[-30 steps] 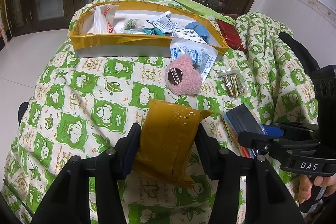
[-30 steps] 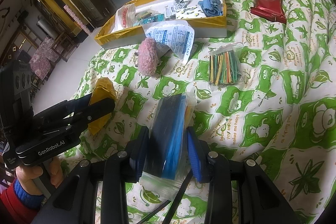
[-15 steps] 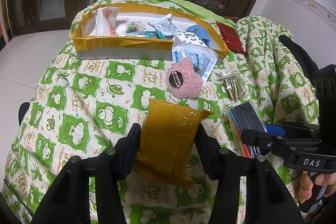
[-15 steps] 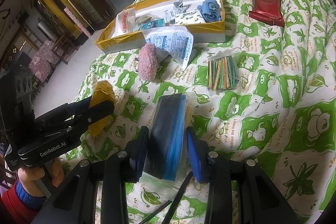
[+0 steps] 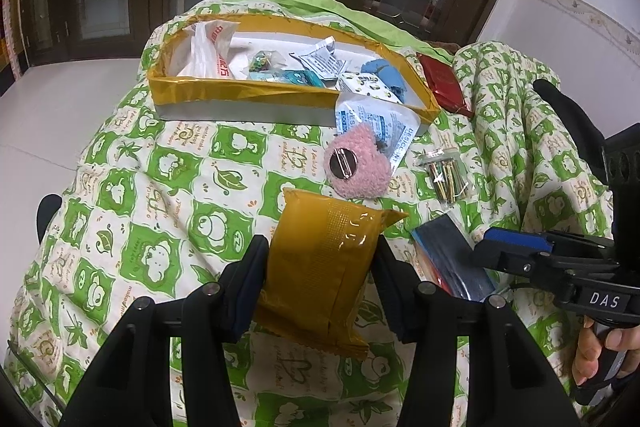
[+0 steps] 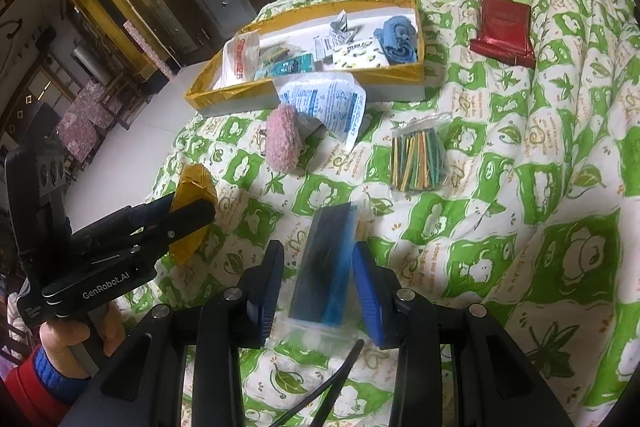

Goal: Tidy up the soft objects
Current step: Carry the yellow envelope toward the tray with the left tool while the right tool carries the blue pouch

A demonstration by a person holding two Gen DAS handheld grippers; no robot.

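Observation:
My left gripper [image 5: 320, 263] is shut on a mustard-yellow packet [image 5: 324, 267] and holds it above the green-and-white quilt [image 5: 132, 195]; it also shows in the right wrist view [image 6: 192, 211]. My right gripper [image 6: 318, 267] stands open around a dark blue bag of strips [image 6: 328, 263] that lies on the quilt, with gaps at both pads. A yellow-rimmed box [image 5: 240, 95] at the far end holds several small items. A pink fuzzy pad [image 5: 356, 167] and a white desiccant sachet [image 5: 384, 127] lie in front of the box.
A clear bag of coloured sticks [image 6: 418, 159] lies right of the pink pad. A red packet [image 6: 502, 27] lies beyond it near the box's right end. The quilt bulges up at the right [image 6: 580, 67]. Dark wooden doors stand behind.
My right gripper has opened, and the blue bag it was clamping now lies loose between its fingers. My left gripper still holds the yellow packet, moved slightly nearer the box.

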